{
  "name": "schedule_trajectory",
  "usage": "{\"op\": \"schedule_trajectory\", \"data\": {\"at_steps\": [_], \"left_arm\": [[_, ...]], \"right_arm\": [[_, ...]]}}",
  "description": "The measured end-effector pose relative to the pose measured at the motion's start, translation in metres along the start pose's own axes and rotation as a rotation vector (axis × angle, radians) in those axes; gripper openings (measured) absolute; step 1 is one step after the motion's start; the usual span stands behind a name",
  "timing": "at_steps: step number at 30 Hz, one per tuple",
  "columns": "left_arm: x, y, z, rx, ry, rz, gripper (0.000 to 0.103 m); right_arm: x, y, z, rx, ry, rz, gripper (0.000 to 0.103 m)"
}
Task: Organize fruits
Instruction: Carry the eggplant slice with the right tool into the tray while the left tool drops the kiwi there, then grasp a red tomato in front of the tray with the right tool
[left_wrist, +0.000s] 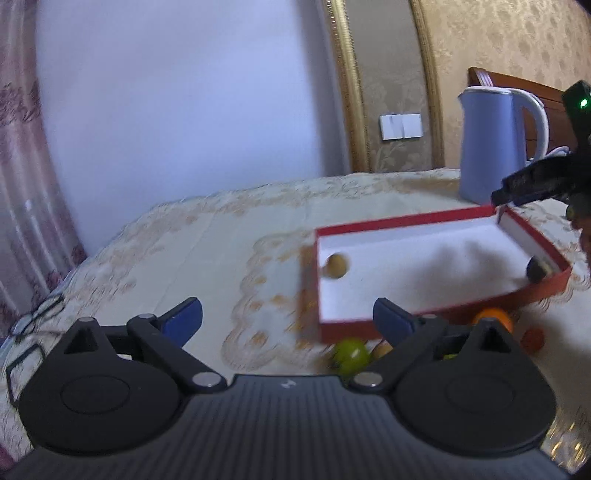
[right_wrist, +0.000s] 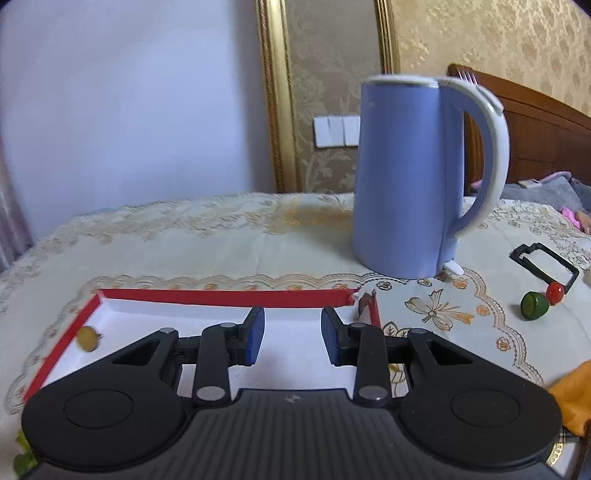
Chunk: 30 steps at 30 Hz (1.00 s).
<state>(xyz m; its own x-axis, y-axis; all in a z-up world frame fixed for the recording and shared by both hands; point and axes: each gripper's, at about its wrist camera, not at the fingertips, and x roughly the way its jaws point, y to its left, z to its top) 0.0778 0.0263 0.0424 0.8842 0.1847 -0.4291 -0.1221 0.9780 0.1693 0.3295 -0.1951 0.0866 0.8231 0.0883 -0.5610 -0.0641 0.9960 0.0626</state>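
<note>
A shallow red box with a white inside (left_wrist: 424, 258) lies on the table; it also shows in the right wrist view (right_wrist: 221, 297). A small tan fruit (left_wrist: 337, 266) sits at its left end, seen again in the right wrist view (right_wrist: 88, 338), and a dark fruit (left_wrist: 536, 268) sits in its right corner. In front of the box lie a green fruit (left_wrist: 351, 355), an orange fruit (left_wrist: 495, 318) and a small red fruit (left_wrist: 533, 339). My left gripper (left_wrist: 288, 317) is open and empty, left of the box. My right gripper (right_wrist: 292, 339) is open and empty above the box.
A blue kettle (right_wrist: 410, 177) stands behind the box. Right of it lie a green fruit (right_wrist: 533, 304), a small red fruit (right_wrist: 555, 291) and a black frame (right_wrist: 543, 264). Glasses (left_wrist: 33, 317) lie at the left table edge. An orange cloth (right_wrist: 572, 398) is at the right.
</note>
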Motion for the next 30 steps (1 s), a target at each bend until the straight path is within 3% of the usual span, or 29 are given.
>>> {"op": "schedule_trajectory", "data": {"at_steps": [6, 11, 17, 26, 30], "left_arm": [[-0.012, 0.009, -0.024, -0.007, 0.007, -0.083, 0.099], [-0.008, -0.003, -0.033, 0.008, 0.010, -0.076, 0.099], [-0.009, -0.004, -0.035, 0.015, 0.001, -0.066, 0.100], [-0.011, -0.001, -0.038, 0.020, -0.010, -0.066, 0.103], [-0.007, -0.004, -0.042, 0.014, 0.019, -0.091, 0.103]], "right_arm": [[-0.061, 0.006, -0.026, -0.020, -0.065, 0.089, 0.034], [-0.105, 0.012, -0.071, -0.052, -0.053, 0.099, 0.047], [-0.103, 0.033, -0.107, -0.194, 0.013, 0.058, 0.047], [-0.091, 0.035, -0.125, -0.177, 0.084, 0.147, 0.047], [-0.086, 0.036, -0.127, -0.173, 0.109, 0.172, 0.040]]}}
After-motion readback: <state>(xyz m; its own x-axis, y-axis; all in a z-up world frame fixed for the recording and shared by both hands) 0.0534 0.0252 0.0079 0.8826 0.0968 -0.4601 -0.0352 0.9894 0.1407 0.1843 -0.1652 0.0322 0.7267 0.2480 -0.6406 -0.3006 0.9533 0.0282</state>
